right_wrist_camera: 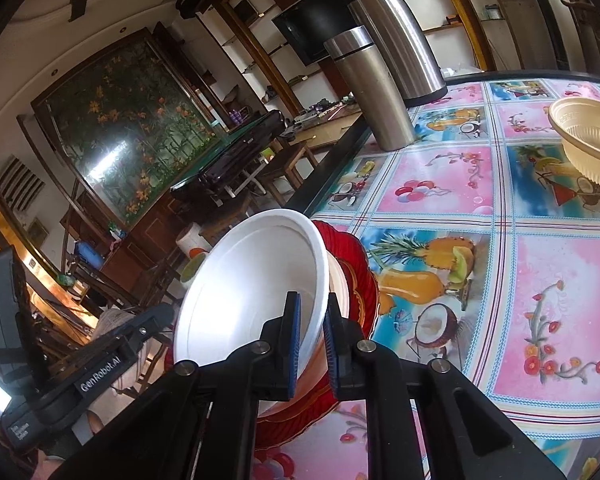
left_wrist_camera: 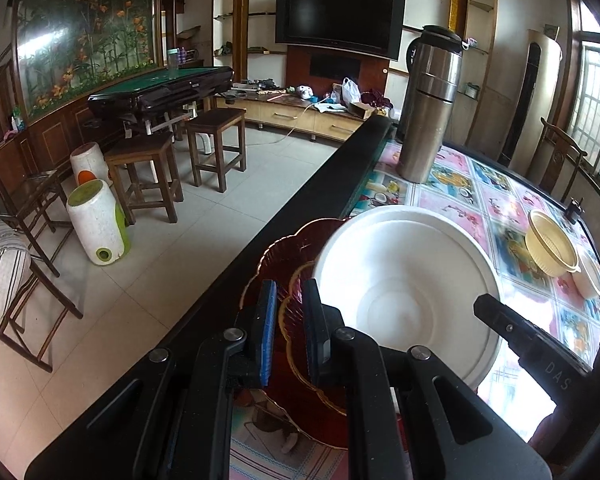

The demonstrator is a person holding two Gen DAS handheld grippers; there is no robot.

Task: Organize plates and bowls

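The white bowl (right_wrist_camera: 252, 280) sits tilted on the red plate (right_wrist_camera: 356, 264) at the counter's (right_wrist_camera: 500, 208) near edge, its mouth turned toward the room rather than straight up. The right gripper (right_wrist_camera: 311, 332) has the bowl's rim between its blue pads (right_wrist_camera: 294, 340), jaws nearly together with only the thin wall between them; whether the pads actually press on it I cannot tell. From the left wrist view the bowl (left_wrist_camera: 408, 280) fills the middle, overlapping the plate (left_wrist_camera: 288, 256) at its 9 o'clock side. The left gripper (left_wrist_camera: 291, 328) is almost fully closed on the plate's scalloped, gold-trimmed edge, which runs up between its pads (left_wrist_camera: 269, 320). The other gripper's black finger (left_wrist_camera: 512, 328) reaches to the bowl's rim at about 4 o'clock. Out from the bowl at 12 o'clock stands a steel flask (left_wrist_camera: 432, 104), with a taller steel jug (right_wrist_camera: 400, 36) just behind it in the right wrist view. At 2 o'clock, well apart, a cream bowl (left_wrist_camera: 552, 244) leans tilted against another pale bowl (left_wrist_camera: 590, 276). The counter wears a glossy cloth of pink and blue squares with fruit and flowers. Beyond its dark edge are wooden stools (left_wrist_camera: 144, 176), white stools (left_wrist_camera: 98, 224) and a television (left_wrist_camera: 340, 20).
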